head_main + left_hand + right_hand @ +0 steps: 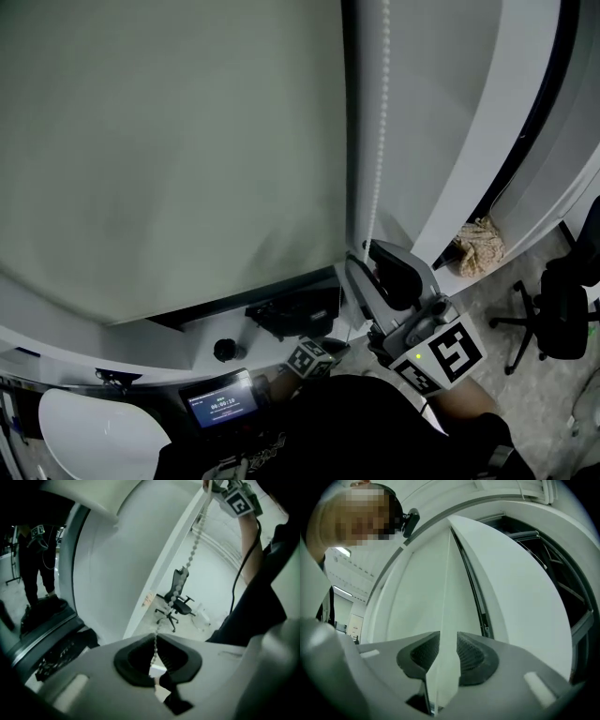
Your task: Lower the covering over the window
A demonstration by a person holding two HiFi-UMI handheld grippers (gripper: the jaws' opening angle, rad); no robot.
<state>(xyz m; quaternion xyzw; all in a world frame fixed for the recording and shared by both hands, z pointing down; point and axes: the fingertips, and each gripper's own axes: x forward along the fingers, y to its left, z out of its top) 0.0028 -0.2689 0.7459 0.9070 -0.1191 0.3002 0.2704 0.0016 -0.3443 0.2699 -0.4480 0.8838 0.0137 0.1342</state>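
A pale grey-green roller blind [169, 141] hangs over the window, its lower edge close to the sill [187, 347]. The white bead chain [379, 122] runs down its right side. My right gripper [371, 257] points up at the chain's lower part. Its jaws [446, 654] are open, and a white vertical strip [445, 677] stands between them without being pressed. Lower down, my left gripper [155, 645] is shut on the bead chain [190, 559], which runs up from it towards the right gripper [220, 488]. Only the left gripper's marker cube [312, 358] shows in the head view.
A crumpled cloth [478, 246] lies on the sill at the right. A black office chair [553, 309] stands on the floor beyond. A small lit screen [222, 401], a black knob [225, 350] and a white round object [89, 436] sit below the sill. A person [37, 559] stands at the left.
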